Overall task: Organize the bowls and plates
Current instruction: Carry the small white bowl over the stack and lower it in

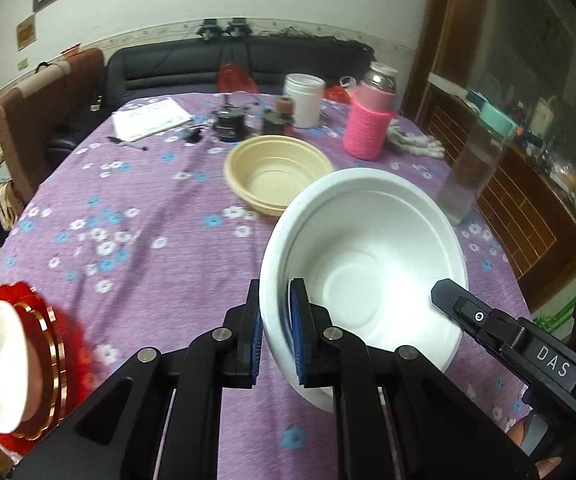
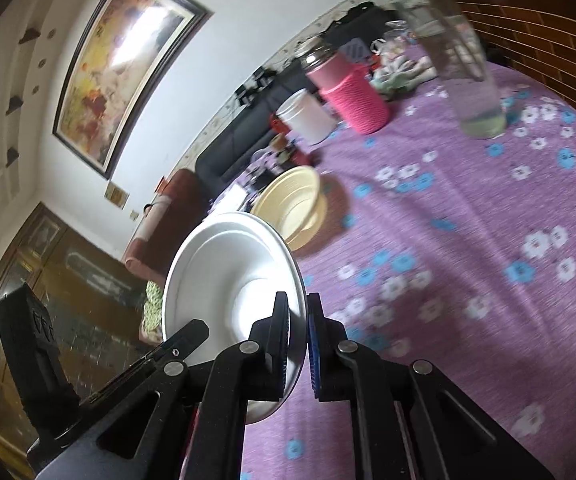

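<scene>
Gripping the tilted white bowl point(image 1: 368, 264) rim, both claws pinch closed

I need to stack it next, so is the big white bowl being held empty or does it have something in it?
Empty: the round white foam bowl shows a bare inside.

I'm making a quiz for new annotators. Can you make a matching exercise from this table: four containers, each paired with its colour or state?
Things:
1. bowl clamped at its rim by both grippers
2. bowl sitting farther back on the tablecloth
3. bottle with a knitted sleeve
4. tall bottle with a mint lid

Descriptions:
A. pink
B. clear
C. cream
D. white, lifted and tilted

Pairs: 1-D, 2-C, 3-A, 4-B
</scene>
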The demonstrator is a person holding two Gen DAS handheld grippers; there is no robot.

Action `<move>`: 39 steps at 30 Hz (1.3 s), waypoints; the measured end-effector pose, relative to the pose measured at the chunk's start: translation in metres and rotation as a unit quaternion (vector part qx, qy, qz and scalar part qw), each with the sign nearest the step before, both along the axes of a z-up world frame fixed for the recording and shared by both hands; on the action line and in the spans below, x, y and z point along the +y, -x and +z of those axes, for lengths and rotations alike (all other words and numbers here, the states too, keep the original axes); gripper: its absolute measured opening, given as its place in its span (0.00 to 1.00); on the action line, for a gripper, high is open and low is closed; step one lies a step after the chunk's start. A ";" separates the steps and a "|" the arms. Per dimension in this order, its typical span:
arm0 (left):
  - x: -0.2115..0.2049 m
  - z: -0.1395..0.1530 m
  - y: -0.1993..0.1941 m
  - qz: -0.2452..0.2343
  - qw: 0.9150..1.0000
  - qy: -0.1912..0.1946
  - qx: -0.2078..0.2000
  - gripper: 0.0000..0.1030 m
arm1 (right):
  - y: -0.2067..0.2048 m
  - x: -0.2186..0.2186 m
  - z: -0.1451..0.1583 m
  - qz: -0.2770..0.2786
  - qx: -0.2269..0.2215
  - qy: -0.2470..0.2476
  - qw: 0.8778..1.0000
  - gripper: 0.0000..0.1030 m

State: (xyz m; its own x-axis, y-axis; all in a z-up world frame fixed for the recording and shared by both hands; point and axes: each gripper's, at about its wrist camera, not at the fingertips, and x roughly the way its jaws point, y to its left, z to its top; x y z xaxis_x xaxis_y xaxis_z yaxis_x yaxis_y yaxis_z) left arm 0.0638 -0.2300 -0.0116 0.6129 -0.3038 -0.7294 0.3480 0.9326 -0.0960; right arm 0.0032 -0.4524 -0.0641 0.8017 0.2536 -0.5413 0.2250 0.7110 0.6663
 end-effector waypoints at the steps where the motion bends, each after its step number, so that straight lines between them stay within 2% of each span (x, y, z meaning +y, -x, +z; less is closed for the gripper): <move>1: 0.007 0.001 0.001 0.004 1.000 0.002 -0.002 0.10 | 0.000 0.007 0.002 0.004 -0.001 0.002 1.000 0.08; 16: 0.094 0.007 0.008 0.054 0.998 0.030 -0.008 0.10 | -0.015 0.094 0.017 0.058 -0.004 0.028 0.998 0.08; 39: 0.172 -0.004 0.025 0.099 0.994 0.035 -0.006 0.11 | -0.016 0.176 0.016 0.113 0.002 0.045 0.993 0.08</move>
